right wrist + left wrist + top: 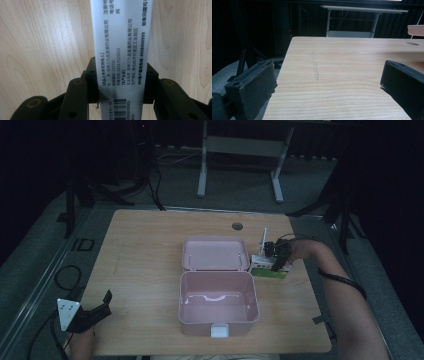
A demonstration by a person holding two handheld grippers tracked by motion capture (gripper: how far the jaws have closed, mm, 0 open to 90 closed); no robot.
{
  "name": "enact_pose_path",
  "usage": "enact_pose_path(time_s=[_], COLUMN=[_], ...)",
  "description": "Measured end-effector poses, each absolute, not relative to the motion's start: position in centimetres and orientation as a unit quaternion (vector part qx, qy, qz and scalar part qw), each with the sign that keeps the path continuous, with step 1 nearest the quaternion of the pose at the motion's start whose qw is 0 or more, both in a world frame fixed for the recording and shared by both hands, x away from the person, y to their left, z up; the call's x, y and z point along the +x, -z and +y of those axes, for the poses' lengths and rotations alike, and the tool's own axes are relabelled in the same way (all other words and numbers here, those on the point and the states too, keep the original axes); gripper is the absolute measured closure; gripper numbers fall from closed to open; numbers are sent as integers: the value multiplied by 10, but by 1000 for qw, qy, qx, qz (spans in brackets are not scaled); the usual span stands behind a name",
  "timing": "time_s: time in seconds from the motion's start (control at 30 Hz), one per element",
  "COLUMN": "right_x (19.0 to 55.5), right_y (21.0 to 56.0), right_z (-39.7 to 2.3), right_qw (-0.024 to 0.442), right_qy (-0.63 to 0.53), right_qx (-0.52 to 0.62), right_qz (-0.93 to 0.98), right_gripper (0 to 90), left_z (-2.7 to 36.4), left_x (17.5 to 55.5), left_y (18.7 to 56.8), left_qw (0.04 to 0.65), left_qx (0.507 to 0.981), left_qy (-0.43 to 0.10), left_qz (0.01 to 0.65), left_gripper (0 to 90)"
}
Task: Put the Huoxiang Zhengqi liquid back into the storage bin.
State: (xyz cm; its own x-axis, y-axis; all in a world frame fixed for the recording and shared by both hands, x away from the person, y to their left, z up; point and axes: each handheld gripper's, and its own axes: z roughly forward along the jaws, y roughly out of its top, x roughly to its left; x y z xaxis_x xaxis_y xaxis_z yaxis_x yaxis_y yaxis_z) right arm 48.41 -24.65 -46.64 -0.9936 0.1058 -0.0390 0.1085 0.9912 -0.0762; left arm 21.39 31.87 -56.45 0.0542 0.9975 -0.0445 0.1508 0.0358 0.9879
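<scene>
Right gripper view: right gripper (pixel 119 82) clamps white medicine box (pixel 122 50) across its long axis; open pink case (pixel 218 302) lies just left; left gripper (pixel 95 312) gapes empty, well apart.

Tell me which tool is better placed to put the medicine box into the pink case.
Right. The right tool is already shut on the medicine box, beside the open pink case. The left tool is open at the table's near left corner.

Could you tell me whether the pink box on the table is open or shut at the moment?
Open. The pink box has its lid swung back flat on the table, and its inside looks empty.
</scene>
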Motion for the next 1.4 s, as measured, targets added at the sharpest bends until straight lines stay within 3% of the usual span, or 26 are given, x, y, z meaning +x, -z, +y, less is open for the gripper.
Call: enact_pose_path(time_s=[0.6,1.4], right_x=[466,380], right_y=[461,453], right_z=[-251,-277], right_qw=[7,17], right_qy=[42,30], right_qx=[50,21], right_qz=[998,999], right_gripper=[622,624], left_z=[319,319], left_x=[214,214], left_y=[564,564], left_qw=[485,484], left_qx=[540,541], left_qy=[-436,-436], left_qz=[532,532], left_gripper=[3,3])
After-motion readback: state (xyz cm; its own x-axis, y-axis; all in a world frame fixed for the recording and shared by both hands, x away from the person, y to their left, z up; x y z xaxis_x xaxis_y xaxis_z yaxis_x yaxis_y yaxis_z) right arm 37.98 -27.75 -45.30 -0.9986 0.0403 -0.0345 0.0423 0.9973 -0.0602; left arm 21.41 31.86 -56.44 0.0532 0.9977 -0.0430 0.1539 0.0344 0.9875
